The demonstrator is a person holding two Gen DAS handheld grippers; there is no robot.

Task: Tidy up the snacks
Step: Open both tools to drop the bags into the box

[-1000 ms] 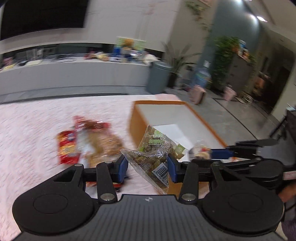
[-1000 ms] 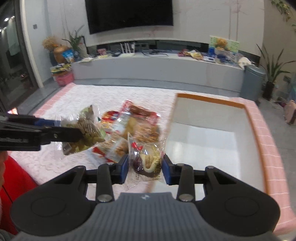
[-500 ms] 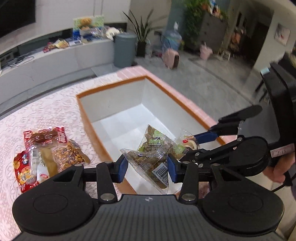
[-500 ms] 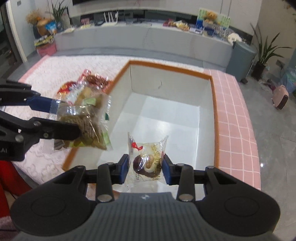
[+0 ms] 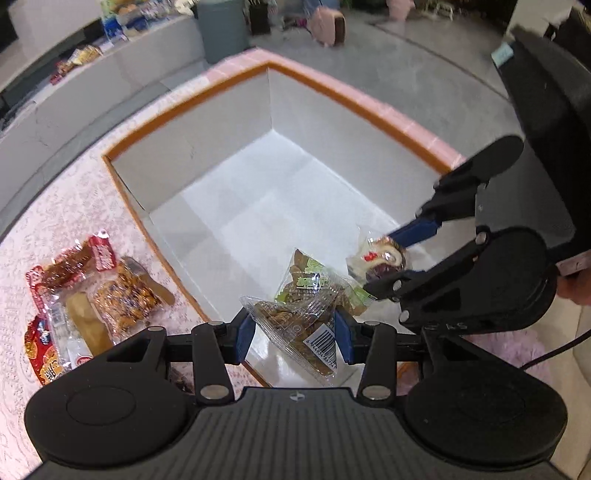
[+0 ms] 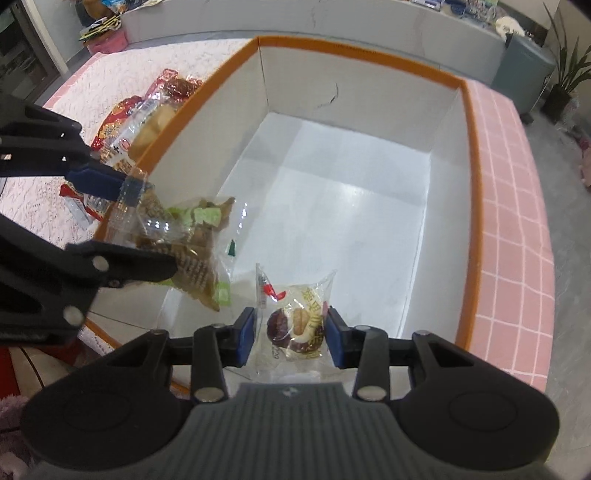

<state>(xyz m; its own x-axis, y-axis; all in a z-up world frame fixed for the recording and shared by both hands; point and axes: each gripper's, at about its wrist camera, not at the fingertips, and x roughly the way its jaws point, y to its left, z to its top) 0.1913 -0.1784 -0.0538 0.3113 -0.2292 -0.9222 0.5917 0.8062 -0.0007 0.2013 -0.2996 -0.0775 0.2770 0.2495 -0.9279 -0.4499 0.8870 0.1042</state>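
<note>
Snack pile [image 5: 85,306] on tablecloth [image 5: 55,229] left of box [image 5: 192,155]; both held pkts over box.

We are in a home living room: a long grey bench [image 6: 332,22], potted plant [image 6: 565,62], grey bin [image 5: 221,26], polished floor [image 5: 424,74].

Above the white box [image 5: 207,155], the left gripper [image 5: 293,334] clasped a clear snack bag [image 5: 299,325]; the right gripper [image 5: 391,258] pinched a pastry packet [image 5: 376,258] beside it.
</note>
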